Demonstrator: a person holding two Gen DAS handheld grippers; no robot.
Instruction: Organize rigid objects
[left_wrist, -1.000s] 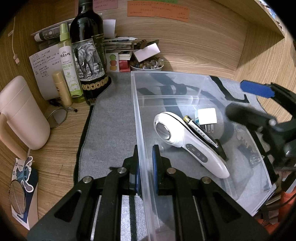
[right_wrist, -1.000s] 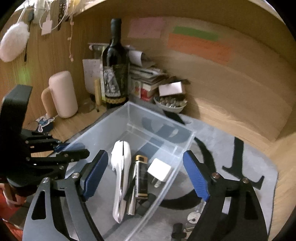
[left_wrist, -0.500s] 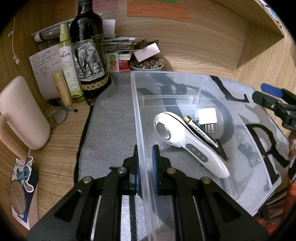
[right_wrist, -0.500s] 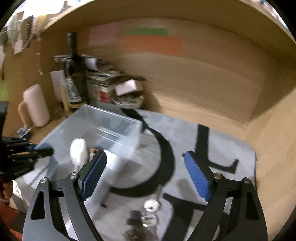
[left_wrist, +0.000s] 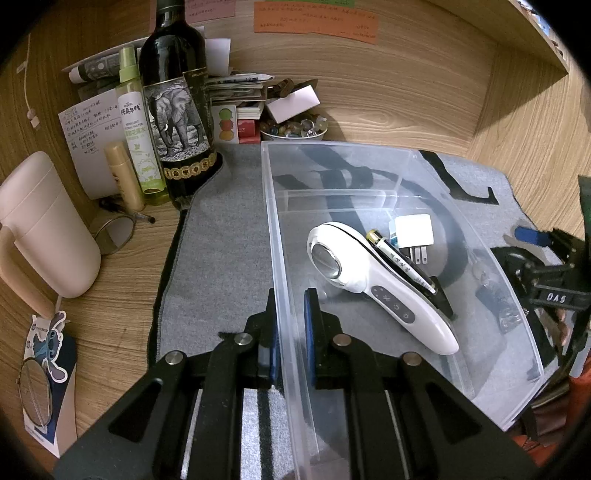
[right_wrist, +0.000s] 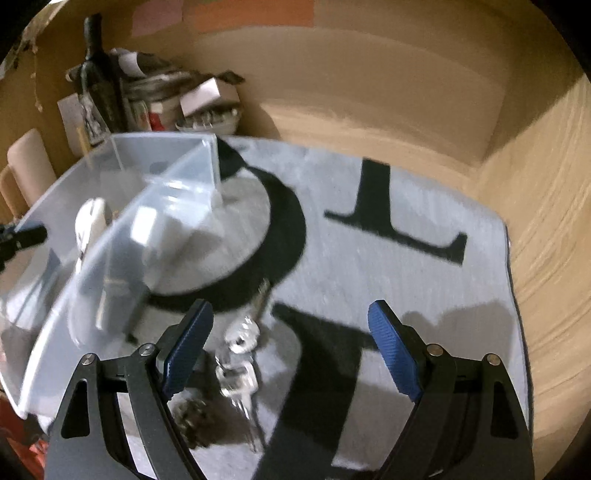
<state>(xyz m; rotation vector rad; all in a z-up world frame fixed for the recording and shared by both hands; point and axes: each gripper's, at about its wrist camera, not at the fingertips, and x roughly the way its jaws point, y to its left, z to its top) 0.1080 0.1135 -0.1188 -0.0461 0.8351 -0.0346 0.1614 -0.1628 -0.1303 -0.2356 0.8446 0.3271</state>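
Note:
A clear plastic bin (left_wrist: 275, 221) stands on a grey mat (left_wrist: 221, 240). My left gripper (left_wrist: 290, 325) is shut on the bin's left wall, one pad on each side. Inside the bin lie a white handheld device (left_wrist: 369, 273), a battery (left_wrist: 399, 258) and a white plug adapter (left_wrist: 412, 230). My right gripper (right_wrist: 289, 308) is open and hangs low over the mat (right_wrist: 406, 258), just right of the bin (right_wrist: 122, 236). A bunch of keys (right_wrist: 238, 354) lies on the mat between its fingers, nearer the left pad and not touched. The right gripper also shows beyond the bin's right wall (left_wrist: 546, 258).
A wine bottle (left_wrist: 173, 110), a spray bottle (left_wrist: 136, 129), a pink mug (left_wrist: 40, 229), papers and a bowl of small items (left_wrist: 295, 129) crowd the back left. Wooden walls (right_wrist: 535, 184) close in the back and right. A dark keyring fob (right_wrist: 192, 417) lies by the keys.
My right gripper has swung from above the bin to the right and down, and now sits over the keys on the mat. The left gripper and the bin have not moved.

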